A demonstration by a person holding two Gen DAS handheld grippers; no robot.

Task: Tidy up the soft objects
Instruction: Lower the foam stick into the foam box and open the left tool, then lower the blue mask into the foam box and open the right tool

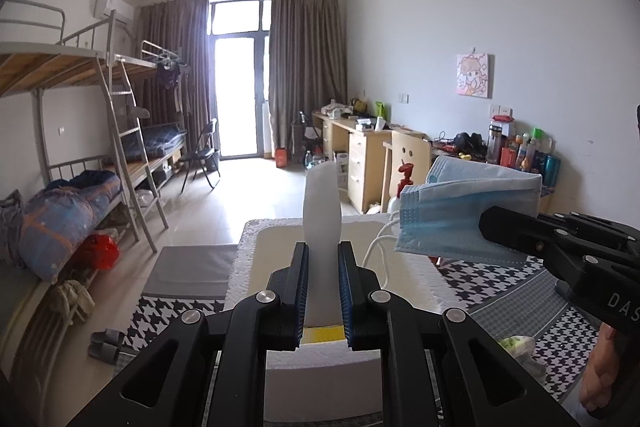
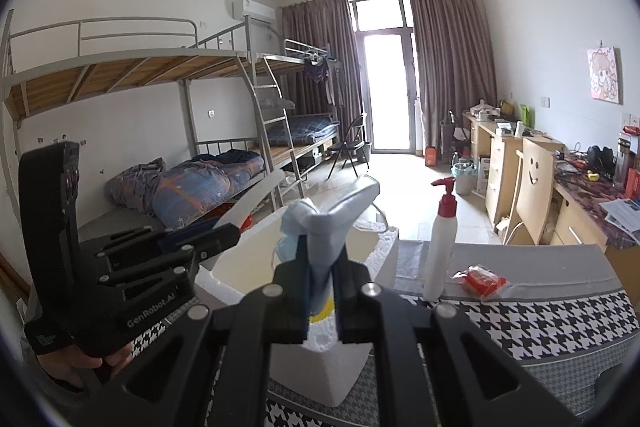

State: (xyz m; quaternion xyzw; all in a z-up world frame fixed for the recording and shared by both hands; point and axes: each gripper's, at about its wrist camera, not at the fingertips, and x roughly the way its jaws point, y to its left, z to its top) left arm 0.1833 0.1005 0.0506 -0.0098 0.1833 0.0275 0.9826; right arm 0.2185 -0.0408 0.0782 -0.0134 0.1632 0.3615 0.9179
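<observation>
The mask (image 1: 468,215) is pinched in the right tongs (image 2: 320,291), a white pad (image 1: 322,211) in the left tongs (image 1: 323,291), both over the foam box (image 1: 400,227). Only the right view shows the pump bottle (image 2: 442,247) and red packet (image 2: 482,279) to the right, on the table (image 2: 560,267).

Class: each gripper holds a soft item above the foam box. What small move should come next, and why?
Probably lower the right gripper so the blue face mask goes into the open foam box. It is pinched above the opening, while the left gripper holds a white sheet.
</observation>
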